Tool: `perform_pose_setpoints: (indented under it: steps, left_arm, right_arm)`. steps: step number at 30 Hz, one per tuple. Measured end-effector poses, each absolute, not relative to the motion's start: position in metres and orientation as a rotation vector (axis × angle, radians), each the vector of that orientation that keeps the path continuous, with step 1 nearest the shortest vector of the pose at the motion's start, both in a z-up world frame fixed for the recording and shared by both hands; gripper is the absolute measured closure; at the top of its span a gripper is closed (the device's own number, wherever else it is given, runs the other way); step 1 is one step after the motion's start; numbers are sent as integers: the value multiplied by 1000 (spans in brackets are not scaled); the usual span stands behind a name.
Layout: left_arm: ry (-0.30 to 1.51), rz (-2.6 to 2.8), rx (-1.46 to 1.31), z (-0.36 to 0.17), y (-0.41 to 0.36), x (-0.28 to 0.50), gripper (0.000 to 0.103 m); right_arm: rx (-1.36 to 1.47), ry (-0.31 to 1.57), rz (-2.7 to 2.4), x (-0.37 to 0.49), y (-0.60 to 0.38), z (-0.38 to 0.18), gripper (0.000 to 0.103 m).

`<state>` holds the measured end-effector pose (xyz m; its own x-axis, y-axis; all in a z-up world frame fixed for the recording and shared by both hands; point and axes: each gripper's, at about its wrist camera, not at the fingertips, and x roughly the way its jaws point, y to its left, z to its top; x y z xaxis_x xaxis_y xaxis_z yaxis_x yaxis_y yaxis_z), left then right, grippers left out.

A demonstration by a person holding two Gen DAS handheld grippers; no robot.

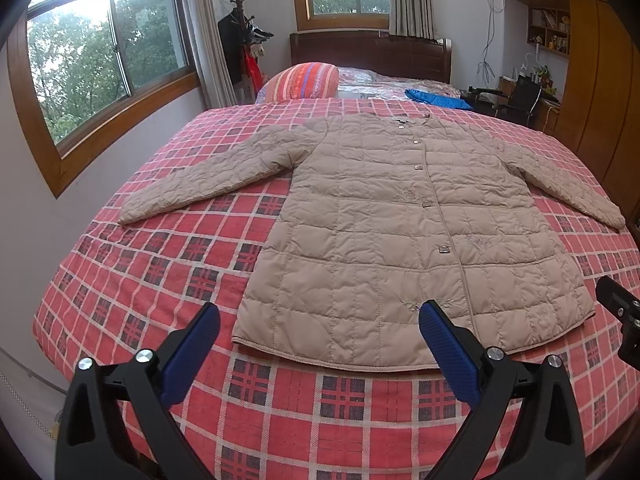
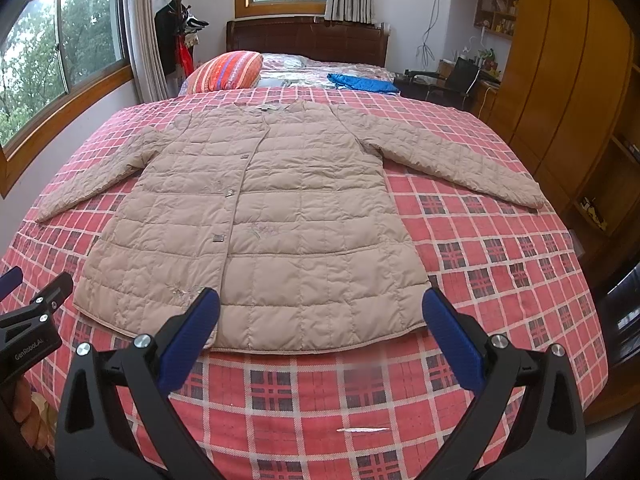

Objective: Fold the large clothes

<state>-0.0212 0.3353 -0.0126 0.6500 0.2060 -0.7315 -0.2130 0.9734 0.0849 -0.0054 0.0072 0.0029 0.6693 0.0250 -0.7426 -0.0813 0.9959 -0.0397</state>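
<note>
A beige quilted coat (image 1: pixel 400 216) lies flat and face up on the bed (image 1: pixel 160 264), which is covered by a red checked bedspread. The coat is buttoned down the front, both sleeves are spread out to the sides, the collar points toward the headboard (image 1: pixel 372 54), and the hem is nearest the cameras.

The left wrist view takes in the whole left sleeve down to its cuff and more of the big window (image 1: pixel 104 52) on the wall beside the bed. At its right edge a black part of the right hand-held gripper (image 2: pixel 320 322) shows. The right wrist view shows the right sleeve stretched toward the wooden cupboards (image 2: pixel 560 80), a small white scrap (image 2: pixel 363 430) on the bedspread near the foot of the bed, and, at its left edge, part of the left hand-held gripper (image 1: pixel 320 334) with a bit of the hand (image 2: pixel 30 420) that holds it. Both views show a striped pillow (image 1: pixel 304 80) and a blue cloth (image 1: pixel 438 100) beyond the coat.

Each hand-held gripper has its blue-padded fingers spread wide apart and holds nothing. Both hang above the foot of the bed, just short of the coat's hem, without touching it.
</note>
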Motion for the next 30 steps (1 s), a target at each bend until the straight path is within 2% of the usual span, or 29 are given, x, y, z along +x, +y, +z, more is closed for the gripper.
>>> perform_pose_setpoints:
  steps: [30]
  left_arm:
    - [835,232,-18,-14,336,-21,4]
  right_arm:
    - [-69,835,61,-3,6,3,2]
